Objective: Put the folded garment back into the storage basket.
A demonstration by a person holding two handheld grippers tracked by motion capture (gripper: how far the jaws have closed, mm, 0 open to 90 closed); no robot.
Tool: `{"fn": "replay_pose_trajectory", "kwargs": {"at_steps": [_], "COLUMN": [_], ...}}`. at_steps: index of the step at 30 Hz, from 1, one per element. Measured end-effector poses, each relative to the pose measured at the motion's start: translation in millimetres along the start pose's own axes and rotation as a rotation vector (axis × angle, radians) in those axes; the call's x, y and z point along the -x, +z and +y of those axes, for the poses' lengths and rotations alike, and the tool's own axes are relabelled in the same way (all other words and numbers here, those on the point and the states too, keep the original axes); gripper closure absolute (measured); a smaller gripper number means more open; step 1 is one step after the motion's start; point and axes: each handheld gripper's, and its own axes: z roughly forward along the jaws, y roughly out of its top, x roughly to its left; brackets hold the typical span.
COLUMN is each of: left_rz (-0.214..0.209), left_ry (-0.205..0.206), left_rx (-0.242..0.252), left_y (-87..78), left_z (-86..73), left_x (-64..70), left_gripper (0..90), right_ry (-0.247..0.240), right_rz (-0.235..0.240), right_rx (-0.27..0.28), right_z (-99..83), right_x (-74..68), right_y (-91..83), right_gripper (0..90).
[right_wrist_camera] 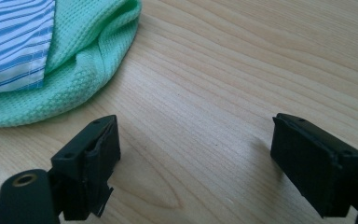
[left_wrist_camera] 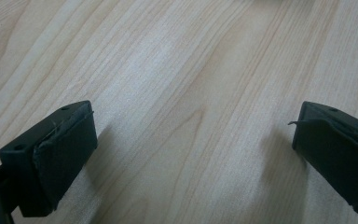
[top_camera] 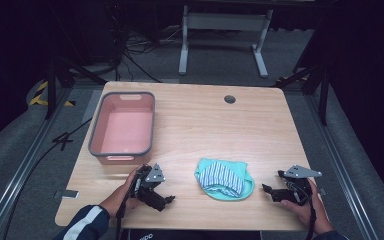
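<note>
Two cloths sit bundled together near the front of the wooden table: a mint-green waffle cloth with a blue-and-white striped cloth lying on top of it. Either side of that bundle, a gripper waits low over bare wood. The right gripper has its jaws spread wide with nothing between them, the green cloth's edge just beyond its jaw. Over on the other side, the left gripper is wide open too, only wood grain between its jaws. Further back on the left stands a pink tub with a grey rim, nothing inside it.
</note>
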Motion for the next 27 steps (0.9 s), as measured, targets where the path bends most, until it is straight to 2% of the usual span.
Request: {"fn": "replay_pose_trajectory", "kwargs": {"at_steps": [6, 9, 11, 12, 13, 14, 15, 19, 21, 22, 26, 27], "left_rz": [-0.005, -0.009, -0.012, -0.005, -0.005, -0.005, -0.029, -0.038, -0.032, -0.02, 0.007, 0.007], "left_ry": [0.007, 0.012, 0.013, 0.004, 0.012, 0.012, 0.024, 0.037, 0.041, 0.042, 0.045, 0.045], "left_rx": [-0.003, -0.019, -0.02, -0.01, -0.021, -0.021, -0.017, 0.008, 0.018, 0.028, 0.052, 0.052], "left_y": [-0.7, -1.2, -2.3, -3.5, -3.5, -3.5, -3.8, 0.4, 2.2, 5.2, 13.9, 13.9], "left_z": [0.2, 3.1, 4.2, 6.2, 9.7, 9.7, 12.7, 30.6, 36.9, 46.3, 66.5, 66.5], "left_x": [-0.4, -1.2, -1.2, -1.6, -2.1, -2.1, -2.4, -1.4, -2.1, -1.9, -3.0, -3.0], "left_gripper": [0.7, 1.9, 11.3, 11.3, 18.9, 17.0, 17.0, 21.1, 23.5, 24.0, 25.1, 25.7], "right_ry": [0.011, 0.023, 0.023, 0.025, 0.022, 0.022, 0.025, 0.006, -0.013, -0.022, -0.036, -0.036], "right_rz": [-0.004, -0.016, -0.017, -0.015, -0.002, -0.002, 0.008, 0.016, 0.029, 0.026, 0.038, 0.038], "right_rx": [0.001, -0.017, -0.024, -0.025, -0.01, -0.01, 0.001, 0.029, 0.025, 0.02, 0.018, 0.018], "right_z": [0.0, 0.6, 1.2, 2.1, 4.9, 4.9, 7.3, 22.9, 30.8, 34.0, 44.7, 44.7], "right_x": [-0.2, -0.2, 0.0, -0.3, -1.8, -1.8, -3.1, -16.1, -23.6, -27.1, -37.1, -37.1], "right_y": [-0.4, -2.2, -2.9, -3.9, -6.7, -6.7, -8.2, -11.9, -10.4, -9.2, -1.5, -1.5], "right_gripper": [16.0, 16.8, 18.7, 20.7, 22.2, 22.2, 23.9, 28.2, 30.5, 31.1, 33.9, 33.9]}}
